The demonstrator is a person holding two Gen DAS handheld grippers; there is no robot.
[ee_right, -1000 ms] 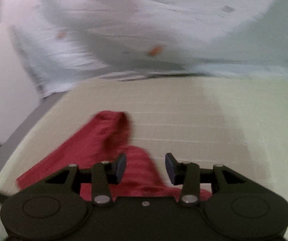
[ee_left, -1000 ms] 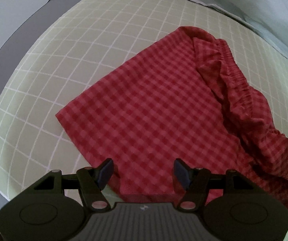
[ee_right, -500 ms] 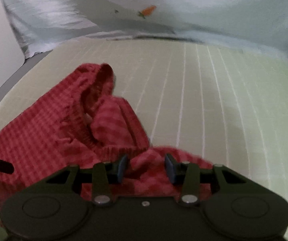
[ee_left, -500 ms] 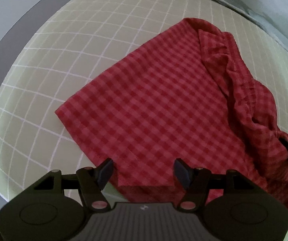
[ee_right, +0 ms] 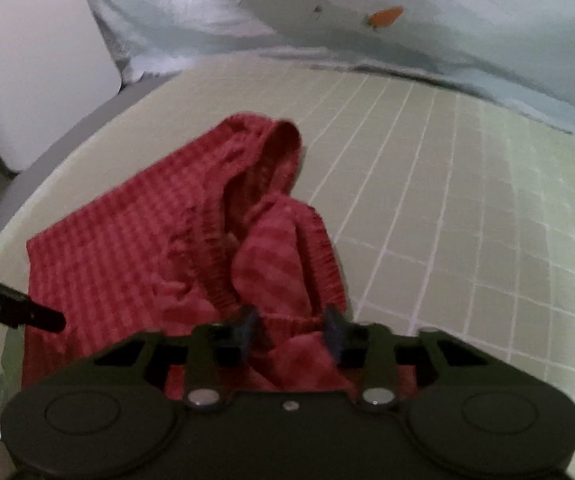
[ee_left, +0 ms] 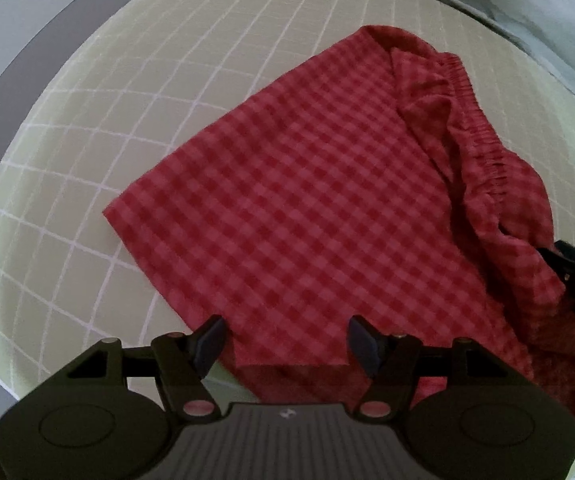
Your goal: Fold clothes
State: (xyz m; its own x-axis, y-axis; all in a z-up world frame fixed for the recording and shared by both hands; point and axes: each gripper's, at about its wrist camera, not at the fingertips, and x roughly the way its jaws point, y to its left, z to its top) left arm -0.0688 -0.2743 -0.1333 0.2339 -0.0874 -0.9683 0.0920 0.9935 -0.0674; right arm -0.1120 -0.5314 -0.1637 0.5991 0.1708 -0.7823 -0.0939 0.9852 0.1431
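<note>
A green gridded mattress [ee_left: 167, 92] carries the red checked shorts [ee_left: 307, 200], lying flat but unfolded; the left gripper [ee_left: 285, 338] gapes over their hem; the right gripper [ee_right: 291, 330], part-open, straddles the bunched waistband [ee_right: 319, 256], folding barely begun.

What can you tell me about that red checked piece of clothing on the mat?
The red shorts look like light woven cloth in a red and pink check, with a gathered elastic waistband. They lie on a pale green gridded mat, mostly flat and smooth, while the waistband end is rumpled and stands open. The left gripper is open around the hem corner. The right gripper has its jaws on either side of the bunched waistband; whether it pinches the cloth is unclear.
</note>
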